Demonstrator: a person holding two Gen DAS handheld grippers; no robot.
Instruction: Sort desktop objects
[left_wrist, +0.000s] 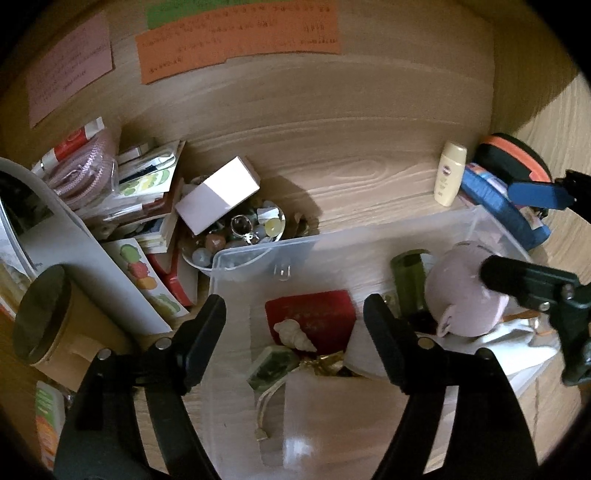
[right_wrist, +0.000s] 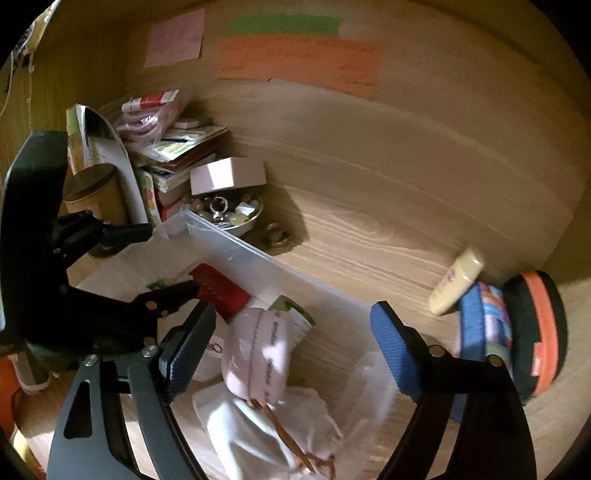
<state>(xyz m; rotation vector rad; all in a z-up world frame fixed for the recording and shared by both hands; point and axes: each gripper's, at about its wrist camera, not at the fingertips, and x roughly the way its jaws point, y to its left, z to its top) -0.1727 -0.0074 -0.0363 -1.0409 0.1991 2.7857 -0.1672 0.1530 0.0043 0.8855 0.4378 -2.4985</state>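
Left wrist view looks down into the clear plastic storage bin on the wood-grain desk, where a red flat pouch, a white spiral seashell, a small green-and-white packet, a dark green bottle and a round pale-pink case already lie. The left gripper hangs above the shell with its jaws spread wide and nothing between them; the right gripper is likewise parted and empty, poised over the pink case and the white cloth bag under it. Both seem to have let go of their loads inside the bin, so the sensible step is to lift straight up and clear of the bin wall before swinging away, lest a finger catch the rim and drag the bin. Candidates still outside are the cream lotion bottle, the blue roll beside it, the white cardboard box tilted over the glass dish of beads, and the stack of sticker sheets and cards. Right wrist view is smeared, so whether the pink case has settled is unclear.
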